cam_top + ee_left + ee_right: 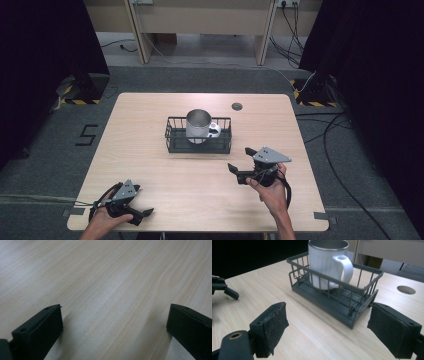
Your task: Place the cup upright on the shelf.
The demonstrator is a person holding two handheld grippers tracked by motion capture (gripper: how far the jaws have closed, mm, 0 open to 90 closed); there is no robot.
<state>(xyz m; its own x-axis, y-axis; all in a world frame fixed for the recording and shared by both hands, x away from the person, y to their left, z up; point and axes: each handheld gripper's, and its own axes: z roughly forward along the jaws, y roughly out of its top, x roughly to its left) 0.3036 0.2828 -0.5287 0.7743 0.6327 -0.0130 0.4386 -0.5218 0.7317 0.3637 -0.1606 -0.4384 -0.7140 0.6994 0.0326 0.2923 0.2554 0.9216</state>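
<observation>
A white mug (pixel 198 125) with a metal rim stands upright in a dark wire basket (pixel 172 145) at the table's middle. In the right gripper view the mug (pixel 327 262) sits in the basket's (pixel 352 317) left part, its handle turned toward the camera. My right gripper (pixel 240 159) hovers just in front of the basket's right end, pointing at it. Its jaws (pixel 328 312) stand wide apart, open, with nothing between them. My left gripper (pixel 142 201) rests low at the near left of the table. It too is open (pixel 115 307), over bare wood.
The light wooden table (pixel 150 165) has a round cable hole (pixel 237 106) behind the basket. In the right gripper view the left gripper (pixel 222 287) appears at the far left edge. Cables and black stands lie on the floor around the table.
</observation>
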